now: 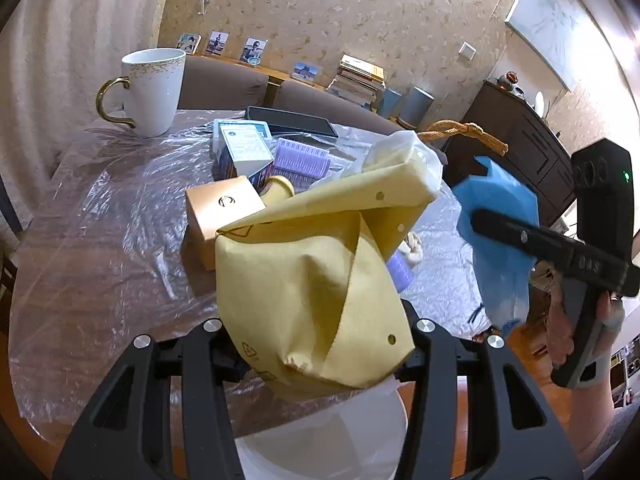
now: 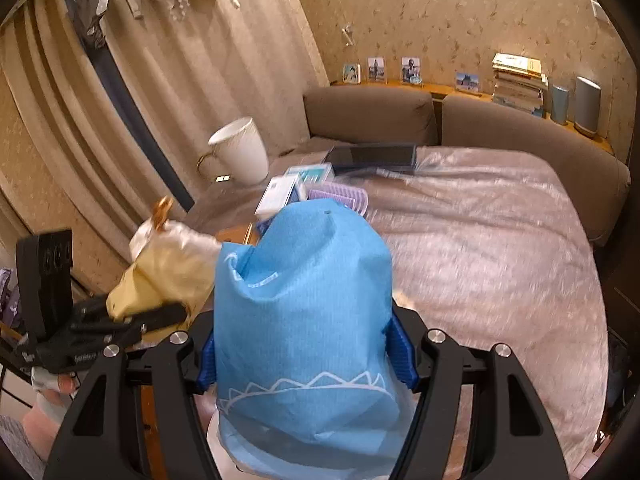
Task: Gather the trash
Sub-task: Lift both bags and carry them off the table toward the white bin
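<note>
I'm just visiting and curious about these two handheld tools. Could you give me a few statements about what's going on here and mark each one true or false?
1. The left tool is clamped on a yellow paper bag. True.
2. The right tool holds a red bag. False: it grips a blue bag.
3. The white mug lies tipped over on the table. False: it stands upright.
4. The table is covered with clear plastic sheeting. True.
5. A tan cardboard box sits on the table beside the yellow paper bag. True.
6. The stack of books sits on the table. False: it rests on the ledge behind the sofa.
</note>
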